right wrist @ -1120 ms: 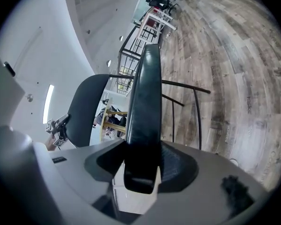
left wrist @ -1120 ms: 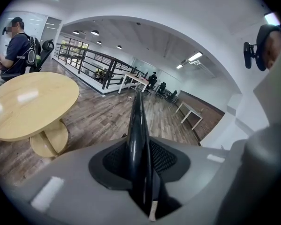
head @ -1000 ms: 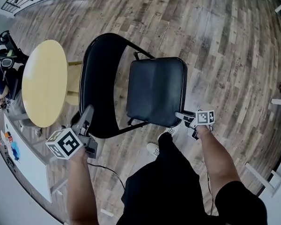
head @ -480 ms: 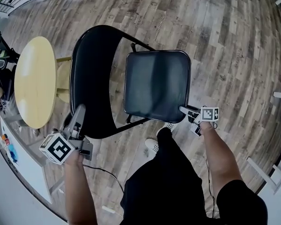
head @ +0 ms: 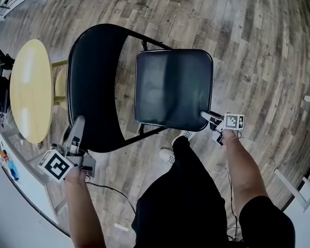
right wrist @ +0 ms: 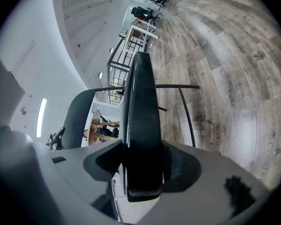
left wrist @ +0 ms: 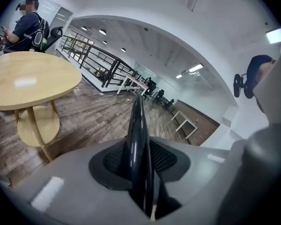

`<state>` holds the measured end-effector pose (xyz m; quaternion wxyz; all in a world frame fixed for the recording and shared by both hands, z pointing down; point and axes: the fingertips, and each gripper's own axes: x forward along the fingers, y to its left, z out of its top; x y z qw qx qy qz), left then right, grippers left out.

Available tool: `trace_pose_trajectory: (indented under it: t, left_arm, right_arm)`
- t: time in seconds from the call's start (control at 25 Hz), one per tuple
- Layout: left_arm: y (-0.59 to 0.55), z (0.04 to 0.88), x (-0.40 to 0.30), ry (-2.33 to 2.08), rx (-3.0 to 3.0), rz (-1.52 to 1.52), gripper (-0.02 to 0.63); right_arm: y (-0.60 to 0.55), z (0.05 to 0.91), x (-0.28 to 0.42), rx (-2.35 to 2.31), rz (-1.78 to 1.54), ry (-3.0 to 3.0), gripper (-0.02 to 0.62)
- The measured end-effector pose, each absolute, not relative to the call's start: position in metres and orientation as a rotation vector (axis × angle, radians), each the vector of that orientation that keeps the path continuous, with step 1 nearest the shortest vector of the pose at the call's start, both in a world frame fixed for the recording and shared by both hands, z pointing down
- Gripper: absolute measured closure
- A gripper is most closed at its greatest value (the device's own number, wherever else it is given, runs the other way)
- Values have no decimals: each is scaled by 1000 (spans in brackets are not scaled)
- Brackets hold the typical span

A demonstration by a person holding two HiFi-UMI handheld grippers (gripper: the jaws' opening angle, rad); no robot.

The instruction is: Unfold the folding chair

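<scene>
Everything is bright and evenly lit, with only soft shadows. From my head the wooden floor (head: pixel 248 45) bends towards the corners, and the chair seat (head: pixel 173 89) carries a pale, hazy sheen. In my left gripper view ceiling lights (left wrist: pixel 195 68) glow white, glare sits on the round table (left wrist: pixel 28 76), and the chair back (left wrist: pixel 136 139) glints close to the lens. Both gripper views go black at the corners, and their near foreground is blurred.

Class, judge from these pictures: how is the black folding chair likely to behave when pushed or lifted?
Probably stiff: the seat and backrest show no bending where the right gripper and left gripper clamp their edges. The glossy seat may slip in the grip. With thin frame tubes, it might tip if pushed sideways.
</scene>
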<state>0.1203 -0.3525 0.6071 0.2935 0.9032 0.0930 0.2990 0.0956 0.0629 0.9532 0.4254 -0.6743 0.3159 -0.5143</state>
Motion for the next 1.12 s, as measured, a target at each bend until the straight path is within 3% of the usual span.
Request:
trace_pose_trajectory:
  t: [1.12]
  left_arm:
    - [-319,646,126,315,2361,797,494]
  right_arm:
    - [119,1027,94,-1721,-1200,673,331]
